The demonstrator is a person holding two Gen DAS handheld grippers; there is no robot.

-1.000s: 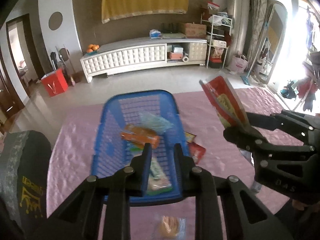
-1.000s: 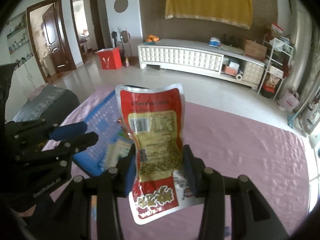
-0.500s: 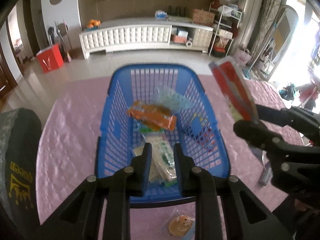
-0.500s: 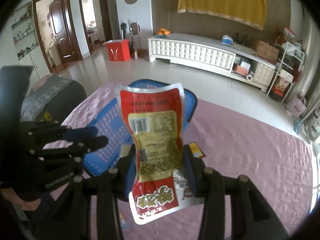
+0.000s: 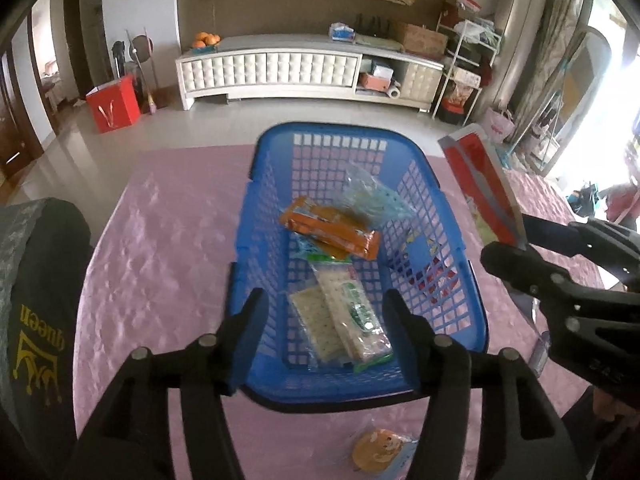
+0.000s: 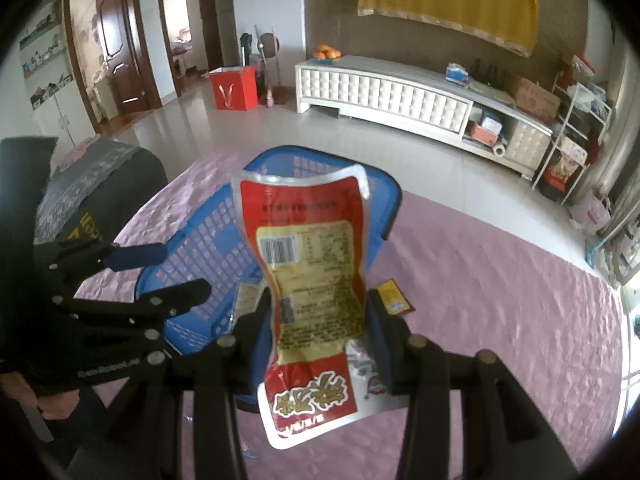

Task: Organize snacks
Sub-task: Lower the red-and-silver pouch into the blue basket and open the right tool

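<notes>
A blue plastic basket (image 5: pixel 460 280) stands on the pink tablecloth and holds an orange packet (image 5: pixel 332 232), a clear bag (image 5: pixel 372 196) and a green-and-white cracker packet (image 5: pixel 348 308). My left gripper (image 5: pixel 324 300) hangs over the basket's near end, its jaws opening; the cracker packet lies loose below them, touched by neither pad. My right gripper (image 6: pixel 318 308) is shut on a red snack pouch (image 6: pixel 312 248), held upright beside the basket's (image 6: pixel 200 248) right rim. The pouch (image 5: pixel 480 192) shows edge-on in the left wrist view. In the right wrist view the left gripper (image 6: pixel 168 272) is at the left.
A round cookie packet (image 5: pixel 378 454) lies on the tablecloth (image 5: pixel 160 260) in front of the basket. A small yellow-and-red packet (image 6: pixel 394 298) lies to the basket's right. A dark cushion with gold lettering (image 5: pixel 36 300) sits at the table's left edge.
The left gripper moved forward and down over the basket and its jaws spread; the cracker packet it held now lies in the basket. The right gripper brought the red pouch nearer the basket.
</notes>
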